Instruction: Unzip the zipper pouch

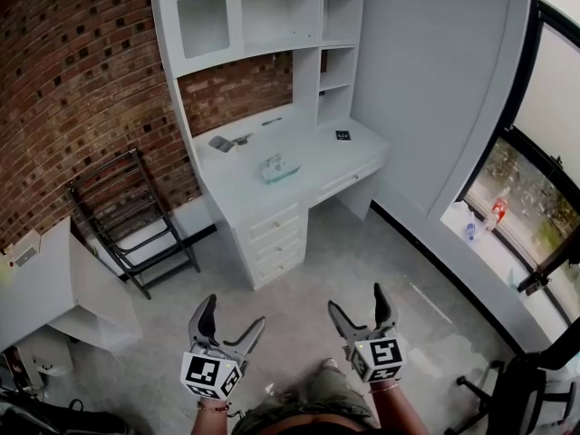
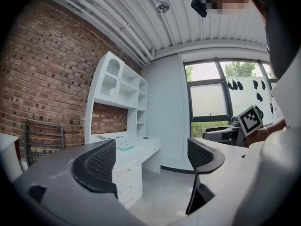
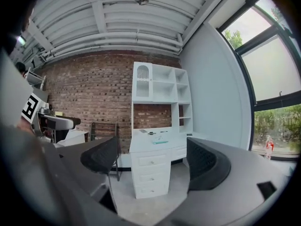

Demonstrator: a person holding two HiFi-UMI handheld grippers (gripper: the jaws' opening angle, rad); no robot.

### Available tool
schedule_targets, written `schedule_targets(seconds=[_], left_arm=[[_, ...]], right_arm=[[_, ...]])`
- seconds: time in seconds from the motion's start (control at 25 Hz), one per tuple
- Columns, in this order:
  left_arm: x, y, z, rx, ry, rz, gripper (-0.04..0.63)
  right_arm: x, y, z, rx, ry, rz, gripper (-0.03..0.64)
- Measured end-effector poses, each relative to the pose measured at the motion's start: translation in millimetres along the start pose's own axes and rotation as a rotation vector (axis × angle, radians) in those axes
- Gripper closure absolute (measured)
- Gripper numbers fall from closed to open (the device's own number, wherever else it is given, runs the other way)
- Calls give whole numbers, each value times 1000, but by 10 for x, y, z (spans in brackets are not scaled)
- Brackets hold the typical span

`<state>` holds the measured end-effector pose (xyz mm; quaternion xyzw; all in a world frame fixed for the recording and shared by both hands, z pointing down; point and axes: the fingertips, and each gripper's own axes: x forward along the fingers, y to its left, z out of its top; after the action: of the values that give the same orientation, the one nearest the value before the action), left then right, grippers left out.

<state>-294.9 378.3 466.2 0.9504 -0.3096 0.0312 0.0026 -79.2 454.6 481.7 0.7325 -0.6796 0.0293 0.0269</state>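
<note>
L gripper (image 1: 233,315) & R gripper (image 1: 359,303) hanging released, empty, well apart from desk (image 1: 331,157); pouch (image 1: 279,168) lying near its front edge.

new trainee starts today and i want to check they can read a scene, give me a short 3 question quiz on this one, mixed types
1. True or false: the left gripper is shut on the zipper pouch.
2. Where does the zipper pouch lie? A: on the floor. B: on top of the white desk. C: on the black rack by the brick wall.
3. Short answer: how do the jaws of the right gripper stand, and what is between them?

Key
1. False. Its jaws are apart and empty, and the pouch is well away from it.
2. B
3. Apart, with nothing between them.
</note>
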Motion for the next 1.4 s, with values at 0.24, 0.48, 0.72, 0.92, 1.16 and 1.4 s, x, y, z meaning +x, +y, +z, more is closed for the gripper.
schedule_targets(seconds=[0.24, 0.48, 0.72, 0.92, 1.16, 1.4], left_arm=[[436, 5, 79, -31, -16, 38, 47], [857, -82, 280, -78, -105, 29, 25], [1169, -284, 439, -29, -161, -7, 26], [1393, -307, 336, -80, -162, 42, 28], [1586, -337, 114, -166, -152, 140, 28], [1763, -287, -64, -95, -62, 175, 28]], right_arm=[[320, -277, 62, -28, 9, 51, 128], [682, -635, 139, -36, 8, 91, 63], [945, -950, 201, -118, 6, 119, 64], [1119, -1195, 162, -127, 20, 151, 66], [1243, -1473, -8, -136, 41, 203, 72], [1459, -1615, -181, -124, 60, 227, 72]])
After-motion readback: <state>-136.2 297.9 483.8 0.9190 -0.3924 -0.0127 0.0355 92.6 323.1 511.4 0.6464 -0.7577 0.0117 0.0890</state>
